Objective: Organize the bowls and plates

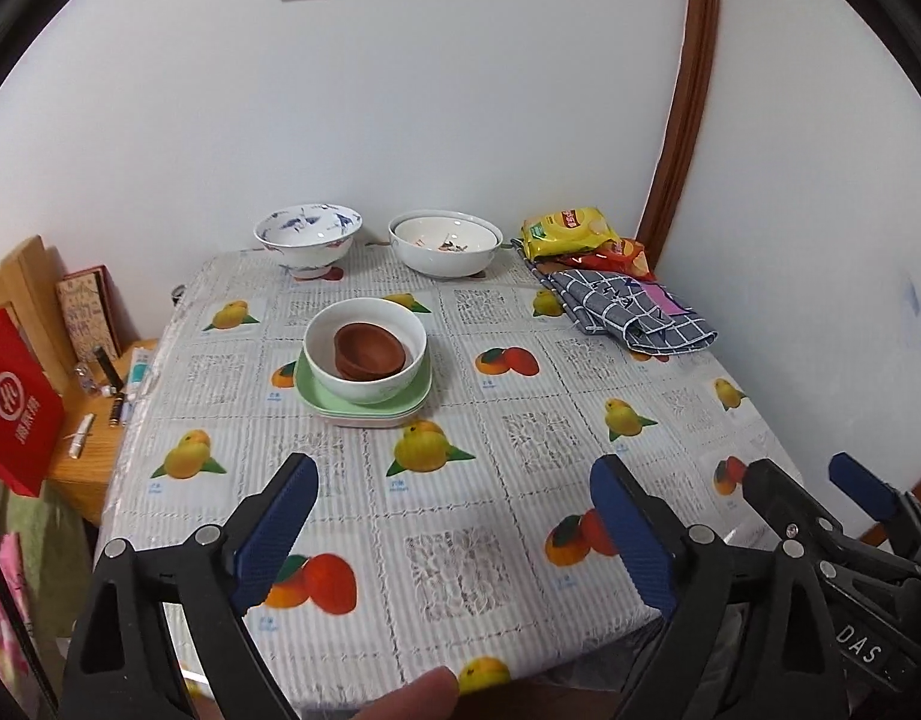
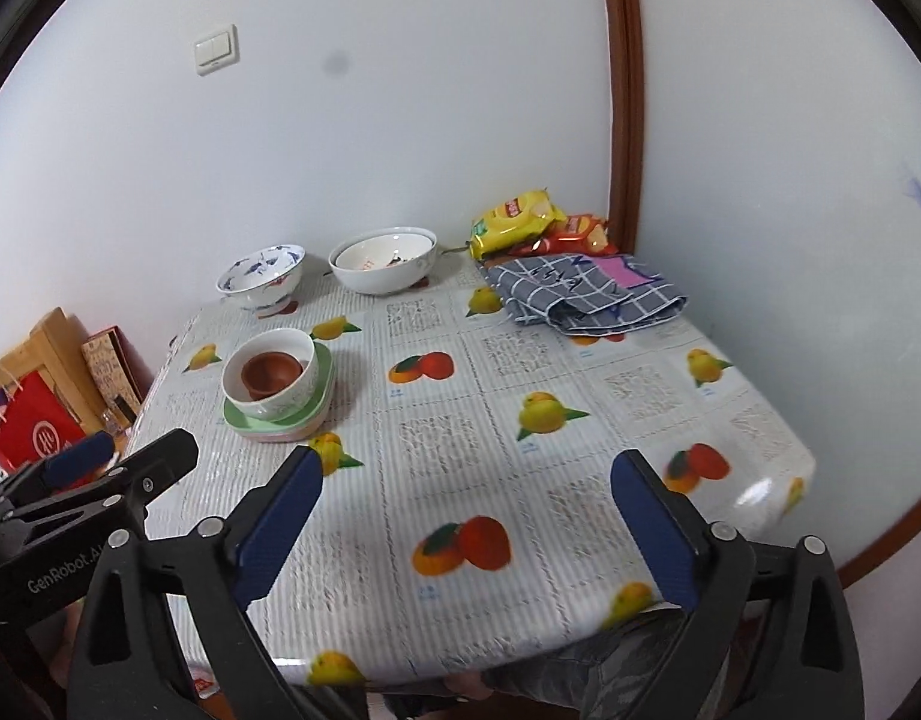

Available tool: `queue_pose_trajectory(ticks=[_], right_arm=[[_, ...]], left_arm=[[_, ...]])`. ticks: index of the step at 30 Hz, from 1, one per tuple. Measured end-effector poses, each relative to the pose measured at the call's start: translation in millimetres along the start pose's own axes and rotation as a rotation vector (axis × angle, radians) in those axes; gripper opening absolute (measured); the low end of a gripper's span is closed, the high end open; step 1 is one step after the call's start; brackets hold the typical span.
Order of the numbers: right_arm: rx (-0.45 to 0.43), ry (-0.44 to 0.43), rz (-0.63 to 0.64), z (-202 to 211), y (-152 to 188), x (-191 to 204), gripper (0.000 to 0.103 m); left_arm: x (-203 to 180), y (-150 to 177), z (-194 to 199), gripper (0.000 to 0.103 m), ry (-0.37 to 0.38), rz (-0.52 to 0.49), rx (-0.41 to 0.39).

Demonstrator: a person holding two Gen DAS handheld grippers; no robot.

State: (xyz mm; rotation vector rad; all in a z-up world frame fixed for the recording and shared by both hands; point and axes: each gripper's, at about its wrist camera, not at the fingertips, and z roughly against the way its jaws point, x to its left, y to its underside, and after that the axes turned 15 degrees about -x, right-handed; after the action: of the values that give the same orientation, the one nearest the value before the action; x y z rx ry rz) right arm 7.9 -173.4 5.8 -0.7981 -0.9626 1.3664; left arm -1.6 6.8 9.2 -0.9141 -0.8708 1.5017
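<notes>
A stack stands on the table's left half: green plates (image 1: 316,399) (image 2: 244,420) under a white bowl (image 1: 334,381) (image 2: 292,393), with small brown bowls (image 1: 370,348) (image 2: 271,372) nested inside. Against the far wall stand a blue-patterned bowl (image 1: 307,237) (image 2: 259,279) and a wide white bowl (image 1: 445,243) (image 2: 382,267). My left gripper (image 1: 454,483) hangs open over the near table edge, nothing between its fingers. My right gripper (image 2: 466,474) is likewise open and holds nothing; it also shows at the left wrist view's right edge (image 1: 808,480).
A fruit-print cloth covers the table (image 1: 520,420) (image 2: 460,432). A folded grey checked cloth (image 1: 634,312) (image 2: 580,291) and yellow and red snack bags (image 1: 565,231) (image 2: 520,219) lie at the far right corner. A wooden side table (image 1: 94,420) with a red bag (image 1: 16,408) stands left.
</notes>
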Motion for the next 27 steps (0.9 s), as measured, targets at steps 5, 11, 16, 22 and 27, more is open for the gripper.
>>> queue_pose_trajectory(ticks=[5, 11, 16, 22, 27], right_arm=[[0.002, 0.025, 0.005, 14.2, 5.7, -9.3, 0.097], [-0.005, 0.039, -0.010, 22.1, 6.6, -17.5, 0.097], [-0.004, 0.039, -0.006, 23.0, 8.5, -15.3, 0.097], [-0.006, 0.036, -0.008, 24.1, 9.9, -14.7, 0.097], [-0.008, 0.032, -0.008, 25.9, 10.8, -14.2, 0.097]], left_arm=[[-5.9, 0.7, 17.5, 0.095, -0.012, -0.014, -0.027], [-10.9, 0.5, 24.2, 0.095, -0.014, -0.026, -0.039], [-11.1, 1.2, 25.6, 0.095, -0.025, -0.032, -0.042], [-10.6, 2.3, 26.4, 0.095, -0.033, -0.031, -0.043], [-10.7, 3.5, 26.7, 0.095, -0.028, -0.032, -0.043]])
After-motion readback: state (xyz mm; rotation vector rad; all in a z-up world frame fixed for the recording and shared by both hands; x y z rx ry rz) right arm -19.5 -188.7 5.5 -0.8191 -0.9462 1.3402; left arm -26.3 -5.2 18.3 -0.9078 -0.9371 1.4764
